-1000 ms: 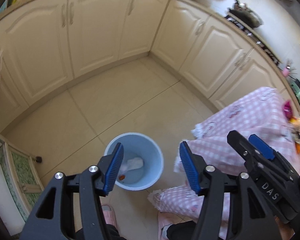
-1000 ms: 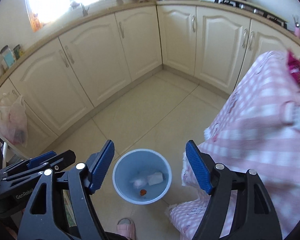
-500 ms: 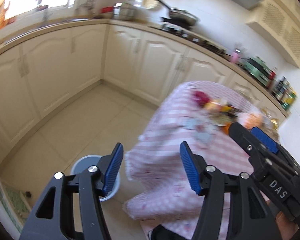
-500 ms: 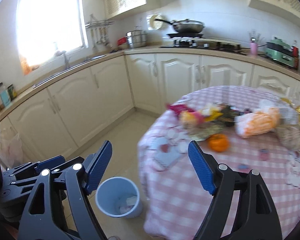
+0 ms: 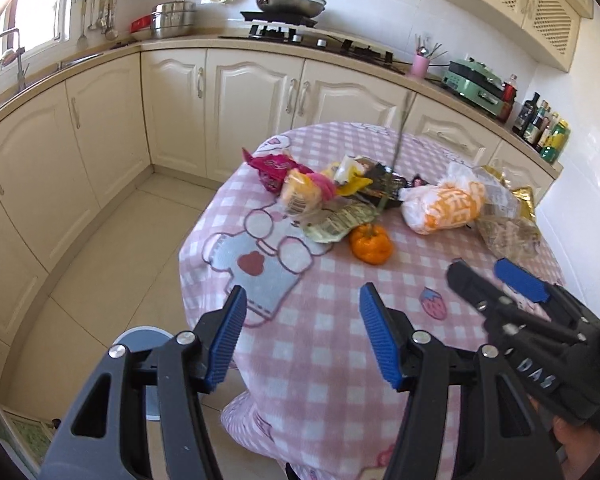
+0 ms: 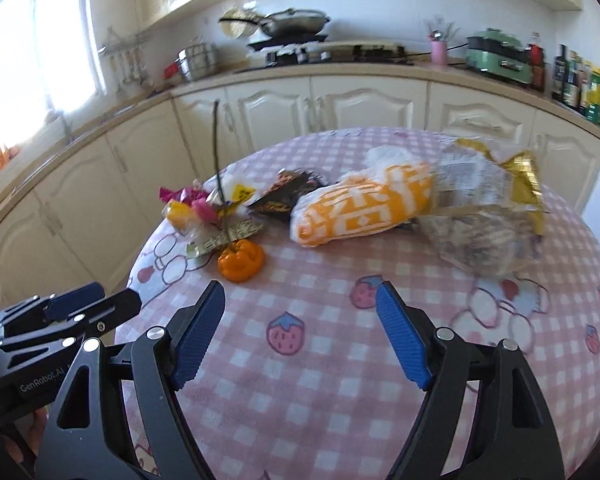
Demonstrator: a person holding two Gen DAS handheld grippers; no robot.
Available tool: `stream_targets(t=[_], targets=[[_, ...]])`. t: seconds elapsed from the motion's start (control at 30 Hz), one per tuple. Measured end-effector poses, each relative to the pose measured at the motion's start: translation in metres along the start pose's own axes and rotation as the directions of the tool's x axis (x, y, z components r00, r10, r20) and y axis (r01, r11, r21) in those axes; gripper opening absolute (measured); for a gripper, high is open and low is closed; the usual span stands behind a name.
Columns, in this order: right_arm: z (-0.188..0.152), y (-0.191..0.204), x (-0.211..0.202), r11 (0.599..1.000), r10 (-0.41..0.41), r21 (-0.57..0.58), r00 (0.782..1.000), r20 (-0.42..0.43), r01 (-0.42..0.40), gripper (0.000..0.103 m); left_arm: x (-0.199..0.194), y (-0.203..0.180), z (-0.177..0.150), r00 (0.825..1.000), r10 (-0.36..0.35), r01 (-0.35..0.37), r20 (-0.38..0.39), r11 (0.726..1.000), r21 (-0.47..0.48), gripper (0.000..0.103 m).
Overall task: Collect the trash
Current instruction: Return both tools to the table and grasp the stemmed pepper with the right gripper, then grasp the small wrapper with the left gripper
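Looking through left wrist view: your left tool [image 5: 300,332] hangs released, nothing between its pads, over near edge of pink-checked counter [image 5: 339,360]. Trash pile [image 5: 339,196] lies mid-counter beside orange fruit [image 5: 370,245]; blue bin [image 5: 140,336] on floor at lower left.

Right wrist view: your right tool [image 6: 300,330] closing slightly, nothing between pads. Orange-white bag [image 6: 363,204] and gold wrapper [image 6: 495,192] lie beyond it, untouched.

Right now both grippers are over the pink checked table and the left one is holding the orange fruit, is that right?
Not quite. The left gripper is empty, jaws open; the orange fruit sits on the pink checked table, as the left wrist view shows. Both grippers are over the table.
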State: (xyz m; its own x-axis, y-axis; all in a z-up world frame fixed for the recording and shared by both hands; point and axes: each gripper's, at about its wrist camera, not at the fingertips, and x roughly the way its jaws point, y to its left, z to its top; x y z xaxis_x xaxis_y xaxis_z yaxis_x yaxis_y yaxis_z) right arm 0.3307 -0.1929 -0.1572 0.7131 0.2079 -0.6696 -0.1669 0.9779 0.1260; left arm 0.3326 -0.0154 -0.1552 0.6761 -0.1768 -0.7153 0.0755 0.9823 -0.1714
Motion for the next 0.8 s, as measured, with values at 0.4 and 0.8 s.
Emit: stream_targets(t=[0.4, 0.8], targets=[[0.030, 0.018, 0.072, 0.992, 0.063, -0.096, 0.985, -0.161, -0.080, 0.032, 0.031, 0.013, 0.016, 1.000, 0.017, -0.017, -0.025, 1.000, 0.017, 0.058], [0.021, -0.028, 0.042, 1.000, 0.026, 0.018, 0.996, -0.088, -0.024, 0.031, 0.073, -0.028, 0.034, 0.999, -0.004, 0.012, -0.052, 0.987, 0.158, 0.058]])
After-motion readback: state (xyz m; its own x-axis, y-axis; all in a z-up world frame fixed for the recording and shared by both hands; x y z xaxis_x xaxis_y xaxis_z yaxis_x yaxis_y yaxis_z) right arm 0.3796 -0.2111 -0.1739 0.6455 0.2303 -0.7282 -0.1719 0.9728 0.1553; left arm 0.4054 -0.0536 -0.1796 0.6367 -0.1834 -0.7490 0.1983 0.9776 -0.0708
